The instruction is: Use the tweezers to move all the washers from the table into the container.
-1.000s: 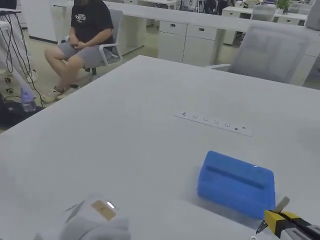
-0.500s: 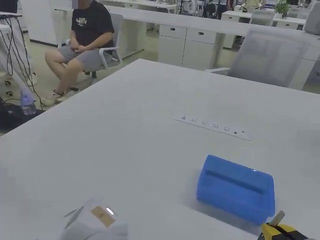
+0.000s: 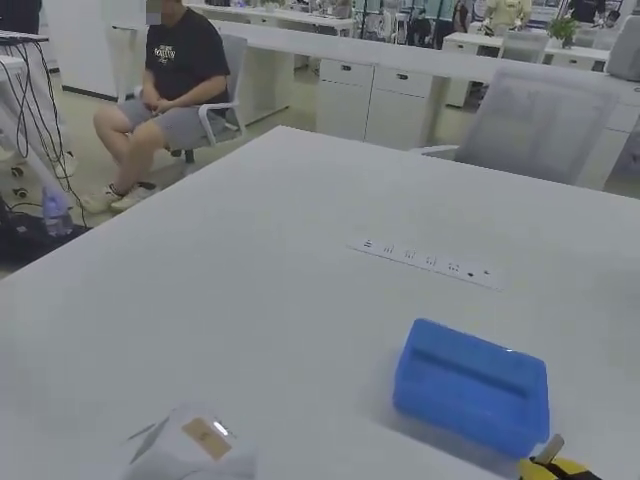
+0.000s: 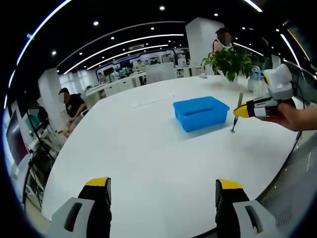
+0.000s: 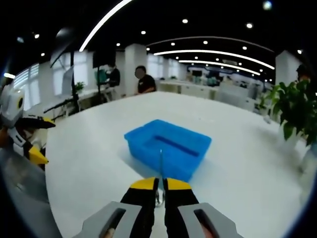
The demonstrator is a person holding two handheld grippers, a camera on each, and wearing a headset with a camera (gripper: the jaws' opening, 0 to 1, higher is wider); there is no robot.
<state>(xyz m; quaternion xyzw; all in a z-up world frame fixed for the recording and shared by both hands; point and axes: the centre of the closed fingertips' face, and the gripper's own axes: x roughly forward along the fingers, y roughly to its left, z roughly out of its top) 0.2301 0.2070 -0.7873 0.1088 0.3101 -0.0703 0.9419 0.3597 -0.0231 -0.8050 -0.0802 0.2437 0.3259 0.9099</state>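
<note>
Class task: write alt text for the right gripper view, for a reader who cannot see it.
The right gripper, jaws shut on thin metal tweezers, points them at an open blue container on a white table. The left gripper sits at the view's left edge with its jaws apart, and a potted plant stands at the right.

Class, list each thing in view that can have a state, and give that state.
container, upright, open-topped, on the table.
left tool, open, empty.
right tool, shut on the tweezers.
tweezers, clamped between the right tool's jaws.
</note>
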